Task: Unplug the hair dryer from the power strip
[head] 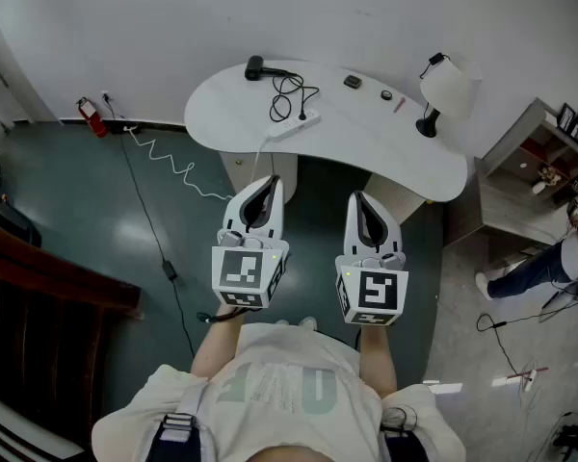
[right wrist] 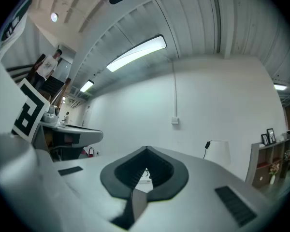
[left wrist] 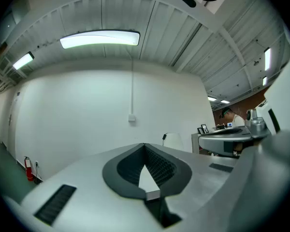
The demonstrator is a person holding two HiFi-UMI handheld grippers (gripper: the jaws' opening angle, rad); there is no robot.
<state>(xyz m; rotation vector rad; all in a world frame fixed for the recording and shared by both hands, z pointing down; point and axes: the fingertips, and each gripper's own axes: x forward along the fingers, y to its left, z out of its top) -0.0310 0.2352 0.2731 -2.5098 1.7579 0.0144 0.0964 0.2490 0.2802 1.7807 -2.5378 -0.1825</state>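
On the white curved table (head: 366,147) lies a black hair dryer (head: 255,67). Its black cord (head: 289,94) loops down to a white power strip (head: 297,123) near the table's front edge. My left gripper (head: 269,182) and right gripper (head: 358,198) are held level side by side in front of my chest, short of the table and pointing at it. Both are shut with nothing in them. In the left gripper view the jaws (left wrist: 145,146) meet at a point against the white wall. The right gripper view shows the same of the right gripper (right wrist: 146,150).
A white lamp (head: 448,89) stands on the table's right end, with small dark items (head: 353,82) beside it. A white cable (head: 173,166) trails over the floor to the wall by a red extinguisher (head: 91,115). Dark furniture (head: 39,277) is left, a shelf (head: 544,162) and a person (head: 559,258) right.
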